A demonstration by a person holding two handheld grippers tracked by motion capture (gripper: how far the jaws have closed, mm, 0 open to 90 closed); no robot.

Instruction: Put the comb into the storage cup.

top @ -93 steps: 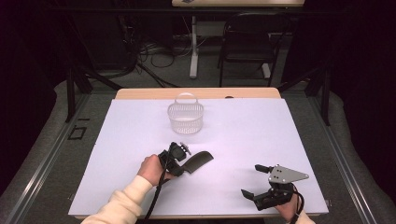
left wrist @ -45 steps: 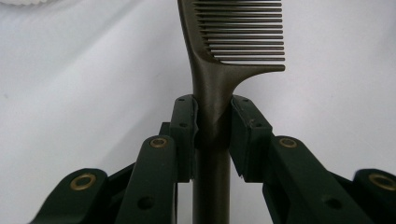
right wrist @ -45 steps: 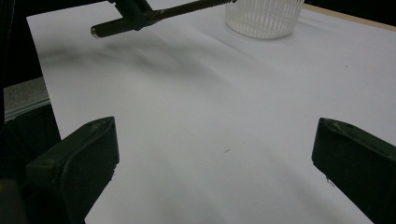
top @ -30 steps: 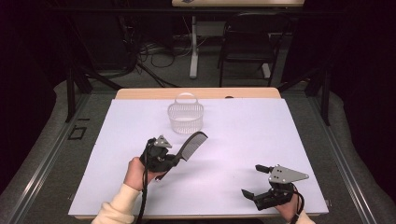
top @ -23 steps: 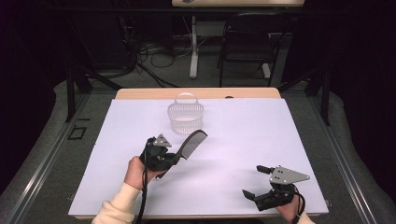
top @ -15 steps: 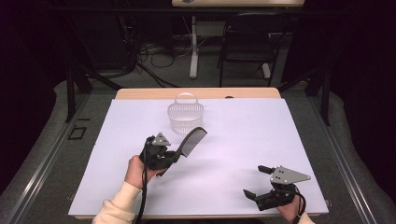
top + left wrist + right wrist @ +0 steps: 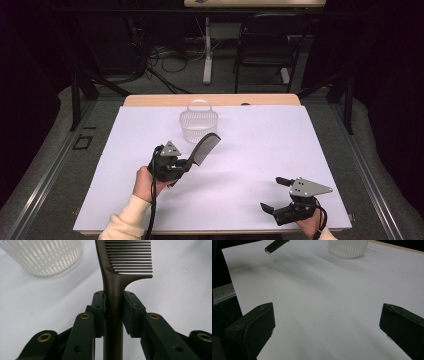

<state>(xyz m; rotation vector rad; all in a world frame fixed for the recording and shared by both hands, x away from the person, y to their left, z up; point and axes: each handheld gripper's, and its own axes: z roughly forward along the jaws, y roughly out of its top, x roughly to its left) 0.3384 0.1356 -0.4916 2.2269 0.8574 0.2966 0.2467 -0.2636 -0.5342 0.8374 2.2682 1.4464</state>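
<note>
Bench (image 7: pixel 300 145): white sheet bare right of centre. Comb (image 7: pixel 206 148): handle clamped in left claw (image 7: pixel 186 164), just beside basket (image 7: pixel 199 125). Right claw (image 7: pixel 272 194): agape, holding nothing, near front edge.

Counting it off: one dark comb (image 7: pixel 206 148), just the one. One white slatted basket (image 7: pixel 198 125) too. Two hand-held grippers on show, the left hand-held gripper (image 7: pixel 181 165) and the right hand-held gripper (image 7: pixel 273 193). One bench (image 7: pixel 310 145) under one white sheet, and one chair (image 7: pixel 264 47) behind it.
</note>
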